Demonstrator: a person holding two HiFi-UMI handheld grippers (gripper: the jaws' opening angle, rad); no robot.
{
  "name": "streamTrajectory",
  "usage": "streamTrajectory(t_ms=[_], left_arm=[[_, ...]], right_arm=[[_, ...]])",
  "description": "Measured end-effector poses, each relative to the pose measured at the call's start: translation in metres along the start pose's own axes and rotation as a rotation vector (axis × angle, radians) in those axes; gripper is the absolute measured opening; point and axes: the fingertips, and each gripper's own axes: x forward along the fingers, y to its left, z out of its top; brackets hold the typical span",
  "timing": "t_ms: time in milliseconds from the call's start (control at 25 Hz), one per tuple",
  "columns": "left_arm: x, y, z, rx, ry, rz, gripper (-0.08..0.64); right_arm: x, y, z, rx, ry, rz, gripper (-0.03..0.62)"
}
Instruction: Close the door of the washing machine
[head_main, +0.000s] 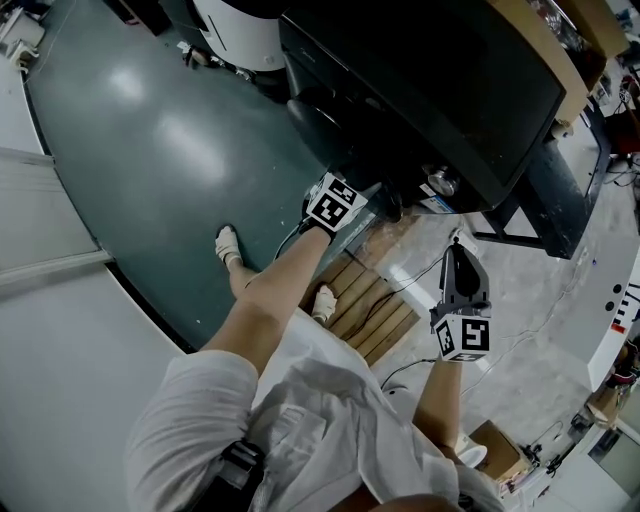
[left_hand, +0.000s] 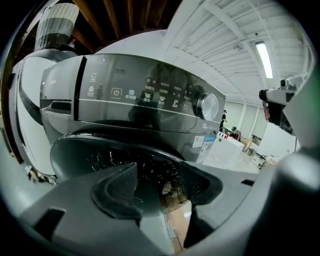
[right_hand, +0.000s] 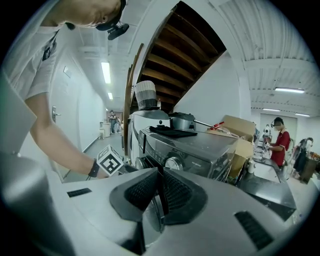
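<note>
Left gripper (left_hand: 159, 187) was spread wide at the washing machine door (left_hand: 90, 152), right gripper (right_hand: 159, 192) pressed together empty, so a square push on its rim looked best.

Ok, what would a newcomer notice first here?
The dark washing machine fills the head view's top, its silver dial at the panel's right. The left gripper, jaws apart, sits close before the round door glass; the right gripper, jaws together, hangs back at lower right.

Floor (head_main: 150, 150), wooden pallet (head_main: 390, 325), cardboard box (head_main: 497, 447)
</note>
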Motion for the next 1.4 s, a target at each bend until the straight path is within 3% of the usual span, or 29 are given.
streamTrajectory(t_ms=[440, 1400], left_arm=[[0.013, 0.006, 0.009, -0.089, -0.033, 0.094, 0.235], [0.016, 0.008, 0.012, -0.117, 0.000, 0.172, 0.239]], right_arm=[[0.006, -0.019, -0.014, 0.020, 0.021, -0.012, 0.034], [0.034, -0.014, -0.009, 0.016, 0.017, 0.031, 0.034]])
